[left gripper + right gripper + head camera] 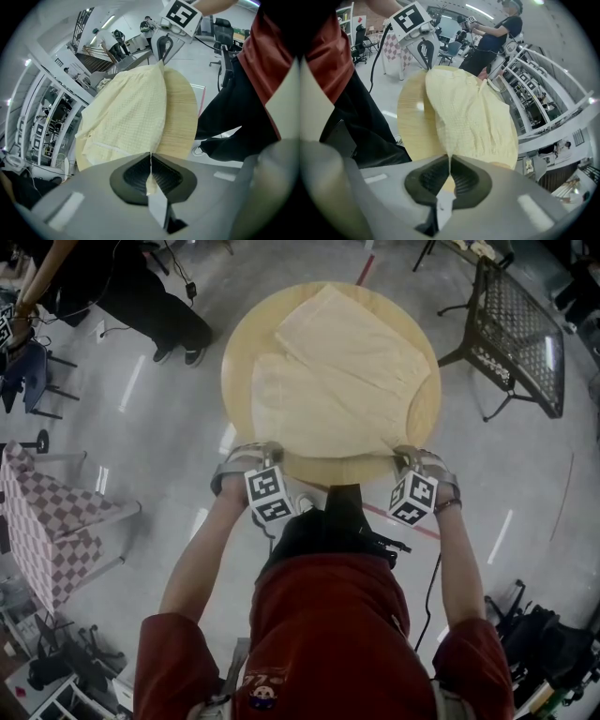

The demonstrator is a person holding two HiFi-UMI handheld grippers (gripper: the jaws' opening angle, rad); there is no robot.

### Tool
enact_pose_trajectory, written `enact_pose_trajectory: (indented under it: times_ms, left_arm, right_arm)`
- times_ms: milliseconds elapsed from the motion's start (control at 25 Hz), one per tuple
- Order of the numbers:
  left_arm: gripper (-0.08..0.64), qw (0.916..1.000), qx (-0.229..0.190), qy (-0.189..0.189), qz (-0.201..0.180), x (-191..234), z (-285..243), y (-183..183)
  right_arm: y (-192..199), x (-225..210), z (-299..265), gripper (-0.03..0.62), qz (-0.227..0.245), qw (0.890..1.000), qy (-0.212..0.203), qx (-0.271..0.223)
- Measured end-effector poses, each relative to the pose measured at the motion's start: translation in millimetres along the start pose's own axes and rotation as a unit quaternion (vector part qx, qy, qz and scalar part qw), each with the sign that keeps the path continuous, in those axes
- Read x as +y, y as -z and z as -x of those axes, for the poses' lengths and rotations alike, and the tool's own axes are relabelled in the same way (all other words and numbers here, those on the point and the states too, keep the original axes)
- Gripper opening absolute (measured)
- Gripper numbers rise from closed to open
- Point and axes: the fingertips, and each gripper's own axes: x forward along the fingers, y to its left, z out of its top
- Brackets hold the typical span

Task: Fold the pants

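Pale yellow pants (342, 376) lie spread on a round wooden table (239, 338), their near hem along the table's front edge. My left gripper (255, 457) is shut on the pants' near left corner; in the left gripper view a thin edge of the pants (129, 112) runs between the closed pads (166, 176). My right gripper (410, 457) is shut on the near right corner, and the right gripper view shows the pants (471, 115) pinched between its pads (464, 180). Each gripper also appears in the other's view, the right gripper (161, 58) and the left gripper (426, 65), holding the hem.
A black mesh chair (520, 334) stands right of the table. A checkered-cloth table (52, 521) is at the left. A person in dark clothes (141, 292) stands beyond the table at the upper left. Cables and gear lie on the floor around me.
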Motion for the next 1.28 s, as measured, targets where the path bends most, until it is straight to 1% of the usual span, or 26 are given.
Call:
enact_pose_trajectory:
  times_ms: [280, 440, 680, 840, 1000, 1280]
  left_arm:
    - [0.015, 0.9994, -0.006, -0.032, -0.008, 37, 15, -13]
    - [0.015, 0.9982, -0.015, -0.057, -0.014, 63, 23, -19]
    - [0.015, 0.9964, -0.023, -0.078, -0.024, 104, 29, -29]
    - [0.015, 0.9944, -0.030, -0.097, -0.030, 136, 30, -39]
    - [0.015, 0.9928, -0.032, -0.109, -0.038, 168, 29, -47]
    - [0.015, 0.9899, -0.031, -0.126, -0.058, 224, 18, -63]
  right_arm:
    - [-7, -33, 18, 0.008, -0.010, 0.999, 0.028, -0.018]
    - [-12, -51, 25, 0.008, -0.014, 0.999, 0.043, -0.025]
    - [-21, -76, 31, 0.008, -0.016, 0.998, 0.056, -0.030]
    - [-25, -101, 35, 0.008, -0.025, 0.997, 0.065, -0.035]
    - [-28, -124, 33, 0.008, -0.033, 0.996, 0.068, -0.038]
    - [-30, -158, 22, 0.006, -0.054, 0.996, 0.057, -0.046]
